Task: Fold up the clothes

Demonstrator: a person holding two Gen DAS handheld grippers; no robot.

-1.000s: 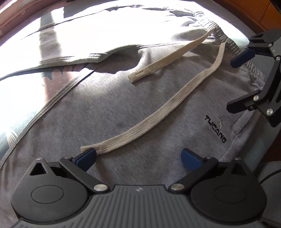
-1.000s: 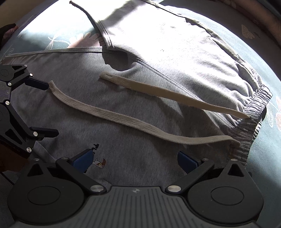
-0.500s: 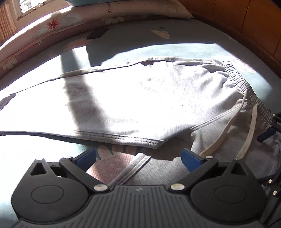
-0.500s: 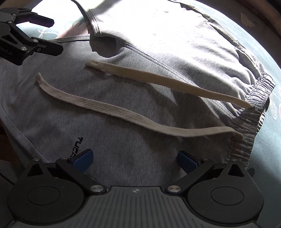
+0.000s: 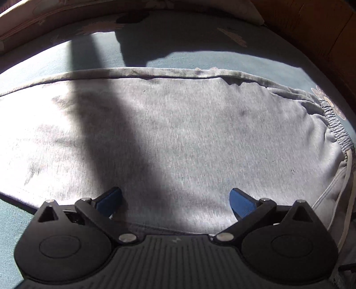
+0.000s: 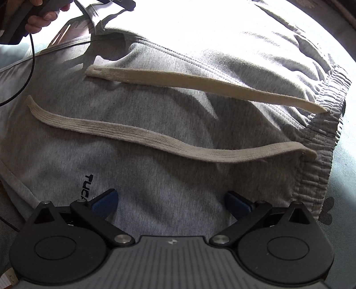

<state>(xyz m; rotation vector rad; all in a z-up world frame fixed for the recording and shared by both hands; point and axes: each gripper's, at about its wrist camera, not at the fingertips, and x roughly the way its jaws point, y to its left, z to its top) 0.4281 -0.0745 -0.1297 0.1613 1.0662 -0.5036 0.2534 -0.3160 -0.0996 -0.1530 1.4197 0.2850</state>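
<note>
Grey sweatpants (image 6: 169, 182) lay flat on the bed (image 5: 200, 60) for folding; left gripper (image 5: 175, 200) and right gripper (image 6: 171, 200) hovered, jaws apart, holding nothing.

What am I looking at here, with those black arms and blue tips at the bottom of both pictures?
No robot here: a person holds a hand tool in each hand, each with two fingers and a small wide-angle camera looking forward along them. Each picture comes from one of those cameras.

In the left tool's picture, the left gripper is open over a leg of the grey sweatpants, which lie spread on a blue bedsheet.

In the right tool's picture, the right gripper is also open, over the waist end of the pants. Two beige drawstrings lie loose on the fabric, running from the elastic waistband. At top left, the person's hand grips the other tool's handle.

Neither tool holds anything.
</note>
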